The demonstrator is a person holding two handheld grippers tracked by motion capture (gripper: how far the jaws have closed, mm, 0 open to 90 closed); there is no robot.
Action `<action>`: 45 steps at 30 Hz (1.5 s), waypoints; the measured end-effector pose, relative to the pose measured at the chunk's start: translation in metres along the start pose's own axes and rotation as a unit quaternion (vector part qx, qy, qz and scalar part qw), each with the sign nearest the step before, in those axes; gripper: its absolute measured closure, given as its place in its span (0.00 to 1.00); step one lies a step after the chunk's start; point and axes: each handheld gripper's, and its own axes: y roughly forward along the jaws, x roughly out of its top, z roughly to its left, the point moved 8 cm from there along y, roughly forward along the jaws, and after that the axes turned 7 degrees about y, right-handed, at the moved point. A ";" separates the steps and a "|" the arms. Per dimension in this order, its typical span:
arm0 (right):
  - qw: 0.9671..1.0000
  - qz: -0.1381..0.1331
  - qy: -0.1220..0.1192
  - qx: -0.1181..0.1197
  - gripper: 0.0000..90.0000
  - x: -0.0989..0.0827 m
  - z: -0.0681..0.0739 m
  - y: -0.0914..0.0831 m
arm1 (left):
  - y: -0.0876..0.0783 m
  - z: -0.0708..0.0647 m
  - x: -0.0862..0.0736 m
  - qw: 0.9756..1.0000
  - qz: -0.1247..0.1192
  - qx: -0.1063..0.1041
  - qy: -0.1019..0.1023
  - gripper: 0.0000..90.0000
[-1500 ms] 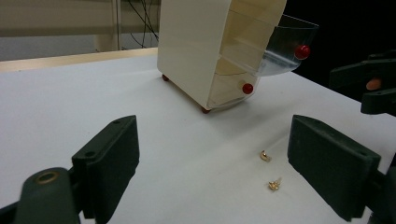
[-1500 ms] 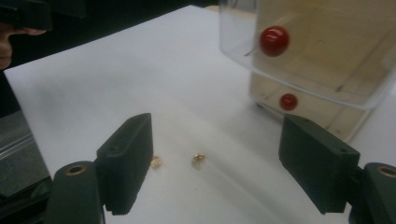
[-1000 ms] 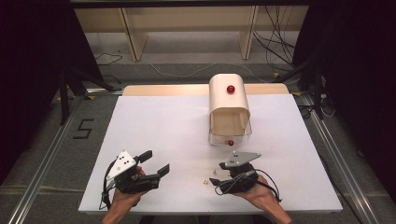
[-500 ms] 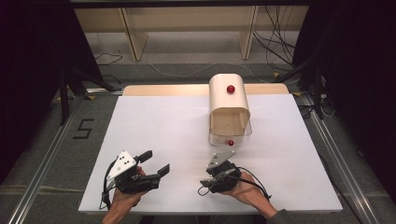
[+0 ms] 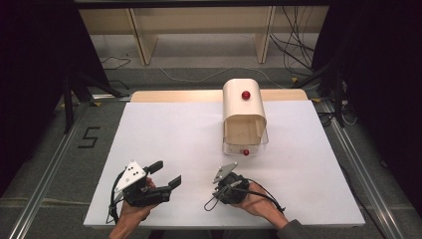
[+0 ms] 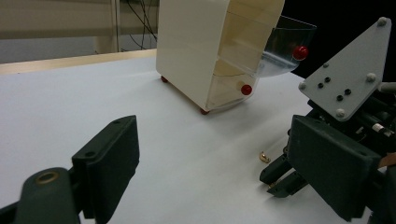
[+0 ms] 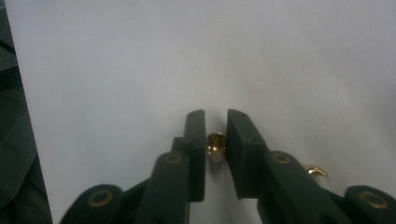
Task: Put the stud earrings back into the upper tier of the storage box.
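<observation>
now | right gripper (image 7: 215, 140) clamps gold ring (image 7: 215, 145) | left gripper (image 6: 210, 163) wide | floor mark "5" (image 5: 89, 138)

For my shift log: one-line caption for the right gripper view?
Right tool shut on a small gold ring over the white table, a second gold piece beside it.

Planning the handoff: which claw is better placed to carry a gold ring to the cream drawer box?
Right. The right claw is already closed around a gold ring on the white table, with the cream drawer box ahead of it. The left claw is open and holds nothing.
</observation>
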 end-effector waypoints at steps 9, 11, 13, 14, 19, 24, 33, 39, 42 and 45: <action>1.000 -0.007 -0.008 0.003 0.92 0.004 0.001 -0.006 | 0.000 0.000 0.000 1.000 0.002 0.000 0.001 0.18; 1.000 -0.024 -0.007 0.004 0.92 0.010 0.000 -0.014 | 0.000 0.000 0.000 1.000 0.002 0.000 0.002 0.18; 0.999 -0.034 -0.008 0.005 0.92 0.014 0.000 -0.018 | 0.000 -0.001 0.000 1.000 0.001 0.000 0.002 0.18; 0.999 -0.051 -0.007 0.007 0.92 0.020 -0.001 -0.026 | 0.000 0.000 0.000 1.000 0.002 0.001 0.002 0.18; 0.997 -0.080 -0.006 0.013 0.92 0.030 0.000 -0.040 | 0.000 0.000 0.000 1.000 0.003 0.003 0.002 0.18; 0.994 -0.110 -0.015 0.015 0.92 0.043 0.004 -0.060 | 0.000 0.000 0.000 1.000 0.003 0.004 0.002 0.18; 0.991 -0.134 -0.009 0.010 0.92 0.053 0.000 -0.074 | 0.000 0.001 -0.001 1.000 0.003 0.005 0.002 0.18; 0.988 -0.153 -0.007 0.007 0.92 0.061 -0.003 -0.085 | 0.001 0.001 -0.001 1.000 0.003 0.005 0.002 0.18; 0.986 -0.165 -0.009 0.005 0.91 0.067 -0.004 -0.093 | 0.001 0.001 -0.001 1.000 0.003 0.005 0.002 0.18; 0.984 -0.178 -0.010 0.003 0.91 0.073 -0.006 -0.103 | 0.001 0.001 0.000 1.000 0.003 0.005 0.002 0.18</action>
